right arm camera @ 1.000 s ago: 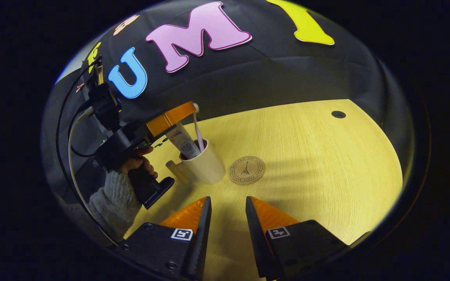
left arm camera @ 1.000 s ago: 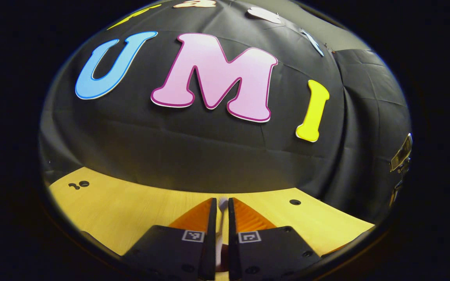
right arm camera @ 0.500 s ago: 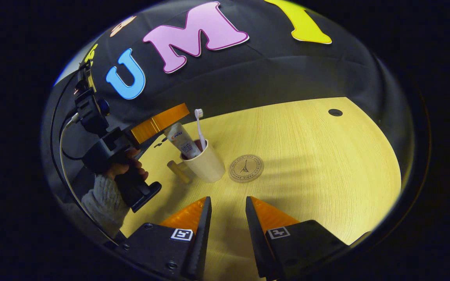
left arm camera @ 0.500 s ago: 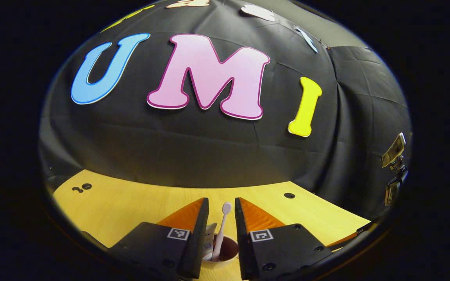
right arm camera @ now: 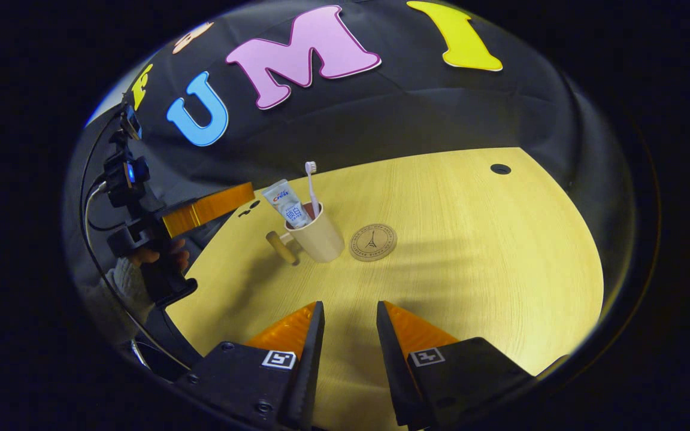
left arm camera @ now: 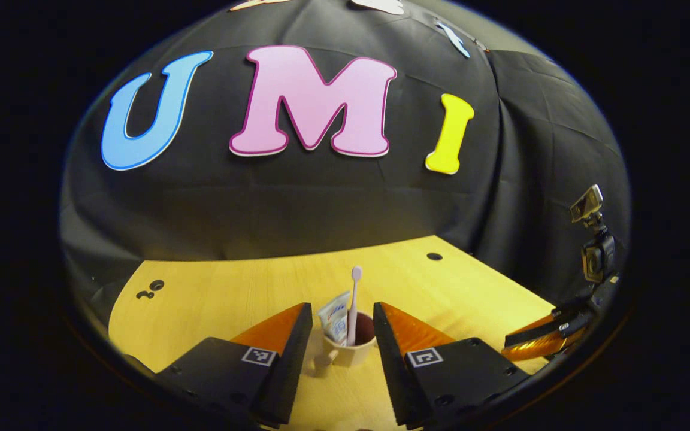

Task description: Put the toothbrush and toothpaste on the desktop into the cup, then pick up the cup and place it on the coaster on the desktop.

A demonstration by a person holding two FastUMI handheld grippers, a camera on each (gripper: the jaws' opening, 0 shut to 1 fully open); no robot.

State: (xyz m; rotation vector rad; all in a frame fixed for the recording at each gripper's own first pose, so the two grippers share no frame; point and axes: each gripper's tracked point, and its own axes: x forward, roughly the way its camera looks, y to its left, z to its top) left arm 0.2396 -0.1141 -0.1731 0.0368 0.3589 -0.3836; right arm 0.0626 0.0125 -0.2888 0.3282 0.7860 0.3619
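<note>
Pale wood desktop (right arm camera: 471, 251), black cloth behind: a cream cup (right arm camera: 319, 238) with a side handle stands upright on the desk, and inside it lean a white toothpaste tube (right arm camera: 290, 203) and a pink-handled toothbrush (right arm camera: 312, 188), bristles up, both poking well above the rim. The first half of the job looks finished; both items are in the cup. What remains, as I judge it, is the lift: the cup sits on bare wood just beside the round cork coaster (right arm camera: 372, 242), close to it but not on it, and nothing grips it.

In the left gripper view, the left gripper (left arm camera: 338, 335) has its jaws spread wide with the cup between and beyond the tips, neither finger touching it, nothing held. The same gripper appears at the left edge of the right gripper view, a hand in a knit sleeve (right arm camera: 126, 281) around its grip, hovering clear of the cup.

The right gripper (right arm camera: 349, 335) hangs low over the near side of the desk, jaws parted and empty, pointed toward the cup and coaster from well back. Either gripper would need to close on the cup's wall or handle to carry it over; the tall contents could tip it if jolted.
</note>
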